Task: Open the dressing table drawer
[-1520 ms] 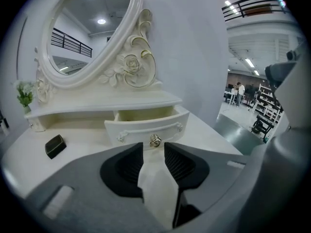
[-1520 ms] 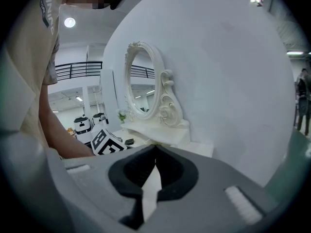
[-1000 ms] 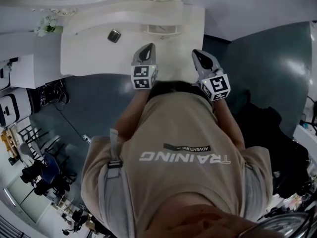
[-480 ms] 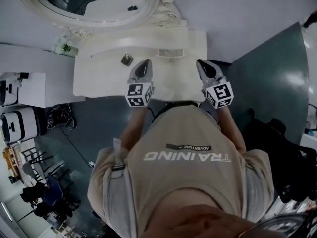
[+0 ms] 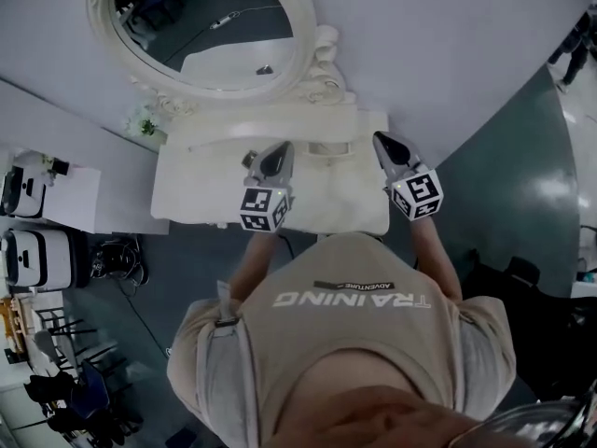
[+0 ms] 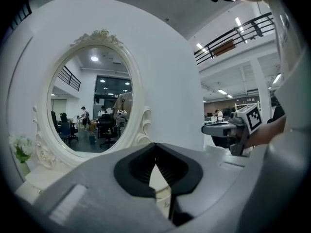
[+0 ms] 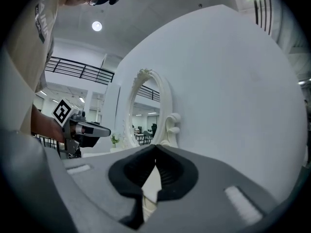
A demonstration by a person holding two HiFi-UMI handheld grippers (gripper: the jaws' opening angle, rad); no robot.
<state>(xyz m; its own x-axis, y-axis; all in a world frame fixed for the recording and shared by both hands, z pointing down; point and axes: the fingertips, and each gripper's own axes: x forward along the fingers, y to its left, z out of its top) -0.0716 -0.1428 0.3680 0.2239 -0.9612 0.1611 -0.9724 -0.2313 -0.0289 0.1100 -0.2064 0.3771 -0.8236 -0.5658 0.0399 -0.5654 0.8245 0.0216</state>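
Observation:
The white dressing table [image 5: 205, 203] stands against the wall under an oval mirror [image 5: 210, 26]; its drawer front is hidden below the top. My left gripper [image 5: 278, 150] hovers shut and empty over the middle of the tabletop. Over the table's right end my right gripper [image 5: 382, 140] is likewise shut and empty. In the left gripper view the jaws [image 6: 155, 147] meet, facing the mirror [image 6: 90, 110], with the right gripper [image 6: 228, 129] beside. In the right gripper view the jaws [image 7: 155, 147] meet, and the left gripper [image 7: 87, 130] shows at left.
A small dark object [image 5: 249, 160] lies on the tabletop beside the left gripper, and a shallow recess [image 5: 328, 147] sits between the grippers. Flowers [image 5: 145, 124] stand at the table's back left. White desks with machines [image 5: 28, 250] fill the left; a dark bag [image 5: 522, 283] lies right.
Both grippers have risen from the table's front edge to above its top, jaws staying shut. The head view has tilted up, bringing the mirror into sight.

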